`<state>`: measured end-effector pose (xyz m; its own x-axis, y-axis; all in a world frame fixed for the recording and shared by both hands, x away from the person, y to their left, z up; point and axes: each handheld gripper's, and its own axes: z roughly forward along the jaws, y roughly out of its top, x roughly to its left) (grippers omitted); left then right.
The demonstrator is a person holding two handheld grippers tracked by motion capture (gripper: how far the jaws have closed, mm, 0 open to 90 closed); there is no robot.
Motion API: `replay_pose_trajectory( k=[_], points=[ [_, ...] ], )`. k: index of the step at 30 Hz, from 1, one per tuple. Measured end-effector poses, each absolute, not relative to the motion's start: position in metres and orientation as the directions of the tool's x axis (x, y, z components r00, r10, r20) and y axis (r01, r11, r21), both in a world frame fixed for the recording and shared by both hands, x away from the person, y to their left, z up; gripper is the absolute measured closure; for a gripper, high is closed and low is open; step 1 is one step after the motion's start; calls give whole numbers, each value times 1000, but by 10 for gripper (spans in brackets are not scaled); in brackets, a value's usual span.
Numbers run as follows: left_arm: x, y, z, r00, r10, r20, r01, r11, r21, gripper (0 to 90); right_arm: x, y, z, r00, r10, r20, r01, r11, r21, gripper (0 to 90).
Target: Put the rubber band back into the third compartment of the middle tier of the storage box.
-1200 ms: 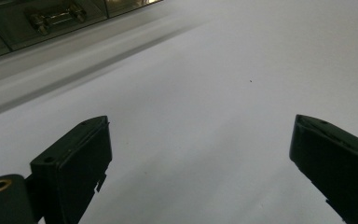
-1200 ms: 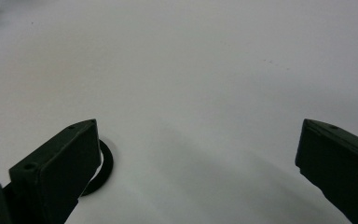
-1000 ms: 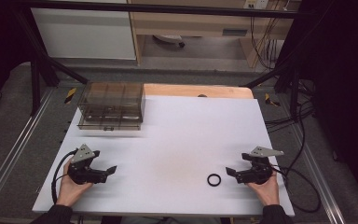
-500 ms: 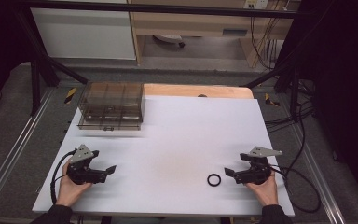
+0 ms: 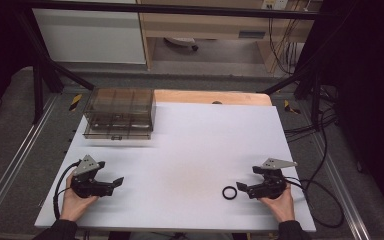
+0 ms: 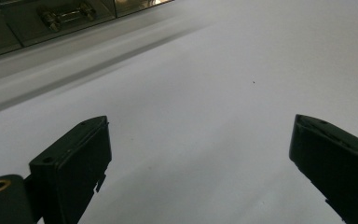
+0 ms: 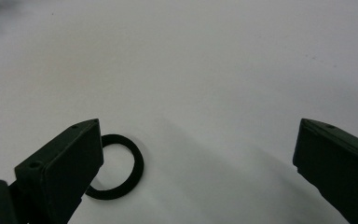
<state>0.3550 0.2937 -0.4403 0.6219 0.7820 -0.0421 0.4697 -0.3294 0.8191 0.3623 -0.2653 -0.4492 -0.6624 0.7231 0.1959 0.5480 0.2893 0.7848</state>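
We see the black ring (image 5: pixel 229 192) flat on the white table (image 5: pixel 200 145), just beyond our right gripper (image 5: pixel 245 189), beside one of its released fingers (image 7: pixel 60 172); our left gripper (image 5: pixel 111 184), also spread empty, sits well apart.

This looks like a lab or research workspace rather than a home. A white table (image 5: pixel 200 150) sits inside a black metal frame (image 5: pixel 45 75), with aluminium rails (image 5: pixel 10 170) along its 9 and 3 o'clock sides. Bundled cables (image 5: pixel 310 127) hang and trail at 2 o'clock. Grey carpet (image 5: pixel 10 130) covers the floor, and plain wooden cabinets (image 5: pixel 205 25) stand at 12 o'clock.
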Motion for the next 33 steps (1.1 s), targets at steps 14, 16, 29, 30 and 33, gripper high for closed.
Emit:
replay_pose_trajectory(
  k=[14,16,29,30,33],
  points=[
    [354,295,-440,617,786,-42,475,-329,816,51,358,-248,-449,-693,691,206,555,329,764,98],
    [354,295,-439,617,786,-42,474,-328,817,51,358,-247,-451,-694,690,207,559,334,759,131],
    [353,295,-440,614,788,-47,475,-321,819,51,355,-237,-451,-698,692,184,570,382,728,309],
    [353,295,-440,614,788,-46,476,-322,819,51,355,-237,-452,-697,693,185,571,381,727,320],
    [353,295,-440,613,788,-49,477,-320,818,51,354,-237,-451,-696,693,185,570,378,730,376]
  ],
)
